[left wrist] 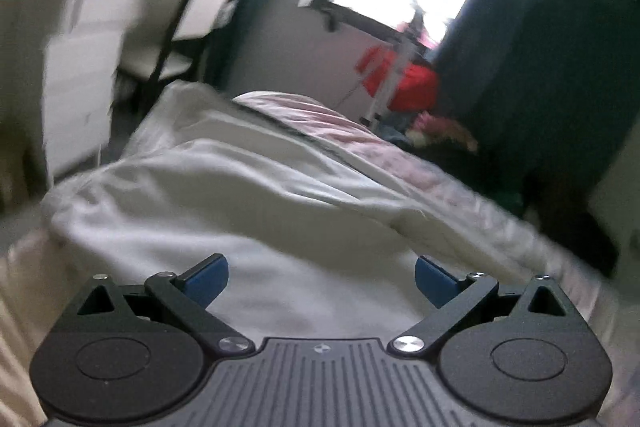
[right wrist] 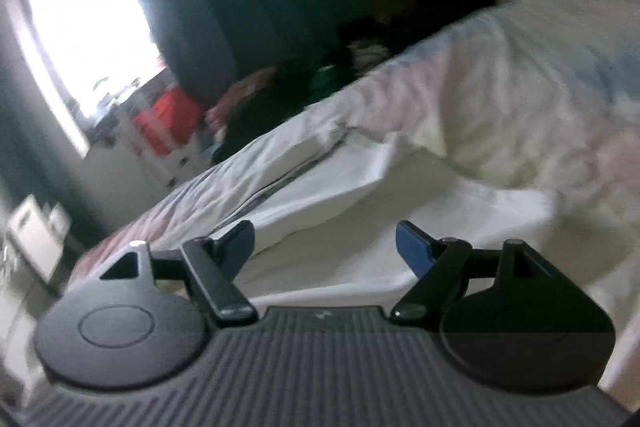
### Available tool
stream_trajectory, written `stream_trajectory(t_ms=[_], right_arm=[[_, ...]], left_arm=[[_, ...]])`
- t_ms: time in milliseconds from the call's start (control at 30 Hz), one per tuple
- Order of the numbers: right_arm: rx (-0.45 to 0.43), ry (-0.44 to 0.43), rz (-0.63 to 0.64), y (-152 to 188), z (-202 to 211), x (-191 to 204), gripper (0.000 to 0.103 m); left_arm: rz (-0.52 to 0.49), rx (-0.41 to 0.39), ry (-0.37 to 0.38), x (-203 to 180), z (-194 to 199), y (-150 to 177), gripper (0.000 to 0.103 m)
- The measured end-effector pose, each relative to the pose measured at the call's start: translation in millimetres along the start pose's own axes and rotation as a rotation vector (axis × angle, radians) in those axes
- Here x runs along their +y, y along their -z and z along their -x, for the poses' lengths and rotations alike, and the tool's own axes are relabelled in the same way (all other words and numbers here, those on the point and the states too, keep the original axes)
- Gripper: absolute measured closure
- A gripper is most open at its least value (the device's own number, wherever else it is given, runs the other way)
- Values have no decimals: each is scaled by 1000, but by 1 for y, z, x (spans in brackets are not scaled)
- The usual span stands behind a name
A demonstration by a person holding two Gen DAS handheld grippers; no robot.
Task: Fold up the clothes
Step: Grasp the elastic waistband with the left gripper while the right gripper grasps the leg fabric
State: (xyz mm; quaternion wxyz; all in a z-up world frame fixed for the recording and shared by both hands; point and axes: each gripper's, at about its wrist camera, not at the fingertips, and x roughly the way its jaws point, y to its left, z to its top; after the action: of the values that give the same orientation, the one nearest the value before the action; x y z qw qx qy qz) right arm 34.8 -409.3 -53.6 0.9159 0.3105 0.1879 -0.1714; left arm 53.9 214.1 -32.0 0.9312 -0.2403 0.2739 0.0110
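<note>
The white garment [left wrist: 248, 195] lies spread across the bed [left wrist: 460, 183], over a pale pink patterned cover, with a folded edge and a dark seam line running along its far side. It looks like light, soft cloth that will sag and crease when lifted, so a corner or hem edge seems the best place to pinch. The left gripper [left wrist: 322, 277] hangs above the near part with jaws wide apart, holding nothing. The right gripper [right wrist: 325, 249] is likewise spread wide and empty, above the cloth. Both views are blurred.
</note>
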Motion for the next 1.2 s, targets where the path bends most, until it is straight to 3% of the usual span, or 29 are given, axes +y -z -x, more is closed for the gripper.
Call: stream_trajectory(t_ms=[133,267,367,433,567,700,800,867,900,1067,1200], right_arm=[[-15,90,-277,-9,4,-56,23],[-56,192,-375,-11,15,-92,22],[-20,182,-462,-4,13,-110,22],[20,164,-520,1,8,-120,22],[99,147,-554,7,-12,-127,23],[139,184,-508,5,-44,-129,23],[154,191,-510,6,-66,-135,35],[107,192,-464,3,-67,-131,60],[75,184,-422,0,-66,-126,78],[8,175,-328,-7,-61,-109,82],[78,214,-384,0,-74,-115,82]], left_arm=[[232,31,-7,58,8,-23,0],[243,45,-80,88,5,-36,0],[235,65,-141,99,-2,-34,0],[278,86,-140,107,-7,-32,0],[410,134,-91,125,-17,-26,0],[436,90,-89,129,-8,-27,0],[499,73,-74,138,-7,-25,0],[552,66,-70,144,-8,-24,0],[578,66,-70,148,-10,-23,0],[663,89,-69,160,-22,-14,2],[662,64,-88,161,-28,-14,11]])
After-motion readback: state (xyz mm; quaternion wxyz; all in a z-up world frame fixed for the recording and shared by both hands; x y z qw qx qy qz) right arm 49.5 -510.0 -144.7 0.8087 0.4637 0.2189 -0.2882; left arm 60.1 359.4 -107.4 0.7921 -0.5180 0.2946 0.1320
